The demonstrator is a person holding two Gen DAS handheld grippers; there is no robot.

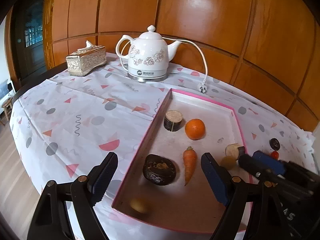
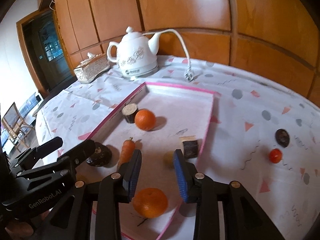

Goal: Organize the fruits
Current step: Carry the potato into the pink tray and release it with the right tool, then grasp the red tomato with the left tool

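Observation:
A pink-rimmed tray [image 1: 158, 118] [image 2: 210, 120] lies on the tablecloth. In it are an orange [image 1: 195, 129] [image 2: 145, 119], a carrot [image 1: 189, 163] [image 2: 126, 150], a dark flat fruit [image 1: 159, 169] [image 2: 99, 155], two cut dark-skinned stubs [image 1: 173, 120] [image 2: 190, 144] and a blurred yellowish fruit [image 1: 139, 205]. A second orange [image 2: 150, 202] lies in the tray below my right gripper [image 2: 157, 172], which is open and empty. My left gripper [image 1: 160, 178] is open and empty over the tray's near left. Outside the tray lie a small red fruit [image 2: 275, 155] and a dark fruit [image 2: 282, 137].
A white kettle [image 1: 148, 56] with cord and plug [image 1: 203, 88] and a tissue box [image 1: 86, 61] stand at the table's back. A wood-panelled wall runs behind. The table edge drops off at the left.

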